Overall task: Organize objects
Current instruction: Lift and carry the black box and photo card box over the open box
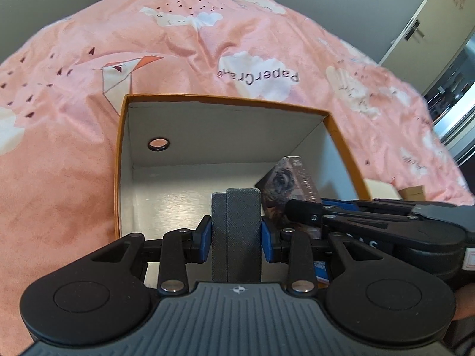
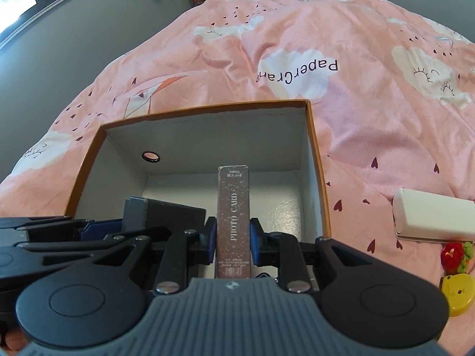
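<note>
An open orange-rimmed cardboard box [image 1: 335,124] with a white inside sits on the pink bedspread; it also shows in the right wrist view [image 2: 314,160]. My left gripper [image 1: 236,241] is shut on a dark grey textured case [image 1: 236,231], held upright over the box's near part. My right gripper [image 2: 232,240] is shut on a pink "PHOTO CARD" box [image 2: 233,216], held upright over the box beside the left one. The card box shows in the left wrist view [image 1: 292,184], the grey case in the right wrist view [image 2: 166,215].
A white rectangular case [image 2: 433,215], a red and green crocheted strawberry [image 2: 455,253] and a yellow object [image 2: 457,293] lie on the bedspread right of the box. A round hole [image 1: 159,144] is in the box's far wall. A wardrobe [image 1: 427,14] stands at the right.
</note>
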Demonstrator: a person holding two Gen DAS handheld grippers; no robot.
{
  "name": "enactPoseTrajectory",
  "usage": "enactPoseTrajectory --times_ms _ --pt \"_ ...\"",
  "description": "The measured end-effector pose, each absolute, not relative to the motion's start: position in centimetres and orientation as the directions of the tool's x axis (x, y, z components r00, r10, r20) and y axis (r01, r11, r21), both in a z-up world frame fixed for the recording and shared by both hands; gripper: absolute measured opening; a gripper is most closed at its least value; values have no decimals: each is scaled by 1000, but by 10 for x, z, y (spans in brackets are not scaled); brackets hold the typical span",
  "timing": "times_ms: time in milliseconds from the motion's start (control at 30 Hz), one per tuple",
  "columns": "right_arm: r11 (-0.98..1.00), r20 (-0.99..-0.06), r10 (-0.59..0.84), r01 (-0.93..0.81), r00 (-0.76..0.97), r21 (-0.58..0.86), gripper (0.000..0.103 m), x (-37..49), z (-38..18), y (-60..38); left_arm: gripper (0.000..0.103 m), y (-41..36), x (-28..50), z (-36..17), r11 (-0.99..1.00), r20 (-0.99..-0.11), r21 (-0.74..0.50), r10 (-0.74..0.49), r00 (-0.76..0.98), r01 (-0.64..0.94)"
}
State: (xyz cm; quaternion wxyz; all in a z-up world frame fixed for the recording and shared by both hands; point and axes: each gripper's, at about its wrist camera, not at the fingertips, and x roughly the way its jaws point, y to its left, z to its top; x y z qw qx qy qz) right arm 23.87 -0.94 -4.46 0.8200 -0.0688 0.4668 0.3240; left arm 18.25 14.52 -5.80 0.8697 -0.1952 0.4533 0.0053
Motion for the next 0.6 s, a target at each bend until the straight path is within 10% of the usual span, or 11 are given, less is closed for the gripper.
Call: enactPoseTrajectory --times_ms 600 --pt "798 -859 441 -551 258 244 23 244 -62 -3 38 150 182 -54 911 -760 -364 -170 627 -195"
